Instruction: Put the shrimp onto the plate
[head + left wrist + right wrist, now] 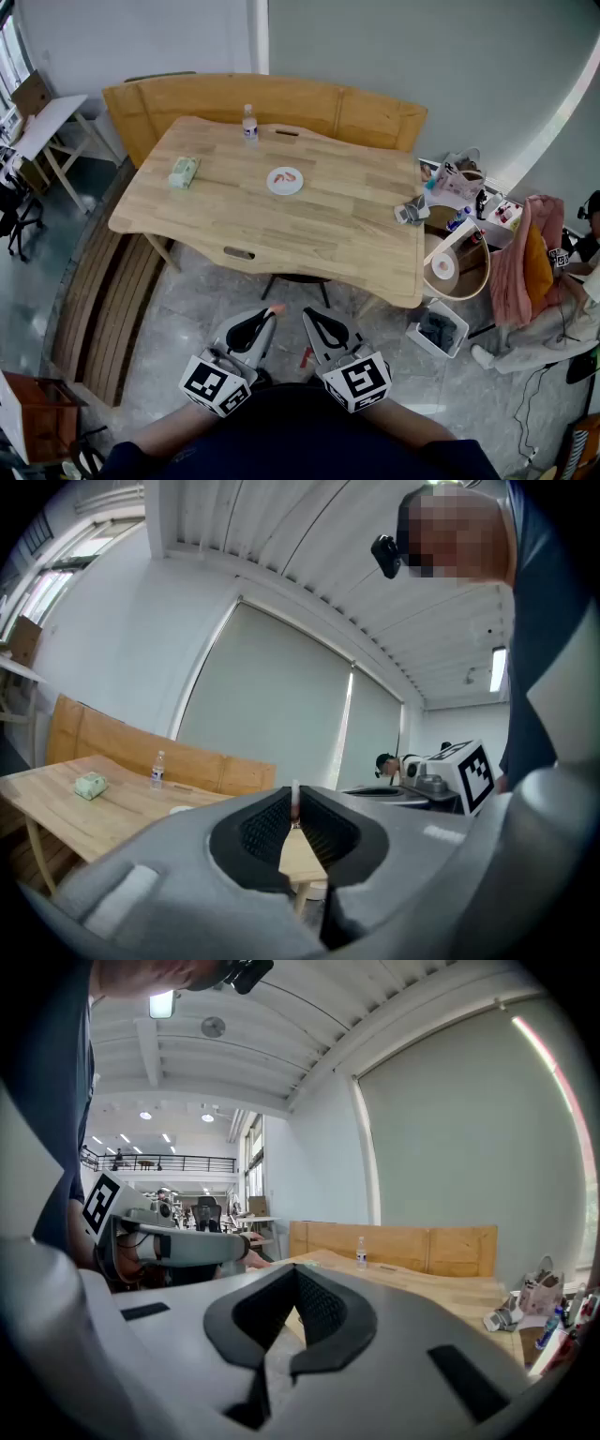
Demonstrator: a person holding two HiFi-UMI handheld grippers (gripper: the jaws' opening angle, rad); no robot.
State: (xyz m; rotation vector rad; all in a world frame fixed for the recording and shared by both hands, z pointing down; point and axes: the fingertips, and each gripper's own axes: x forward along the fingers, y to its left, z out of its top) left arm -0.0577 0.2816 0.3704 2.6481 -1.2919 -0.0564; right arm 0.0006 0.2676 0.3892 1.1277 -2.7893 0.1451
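Observation:
A white plate [285, 180] lies mid-table on the wooden table [337, 234], far ahead of both grippers. A pinkish shrimp [289, 176] lies on the plate. My left gripper [270, 315] is held low, close to my body and short of the table's near edge. It is shut on a small orange-pink shrimp [275, 307], which shows as a thin pale sliver [295, 803] pinched between the jaws. My right gripper [310, 316] hangs beside it, shut, with nothing visible between the jaws [295, 1274].
A water bottle [249, 123] stands at the table's far edge and a green packet [184, 172] lies at the left. A grey object [411, 212] sits at the right edge. A wooden bench [272, 103] lines the far side. Baskets and clutter [459, 267] and a seated person [562, 281] are on the right.

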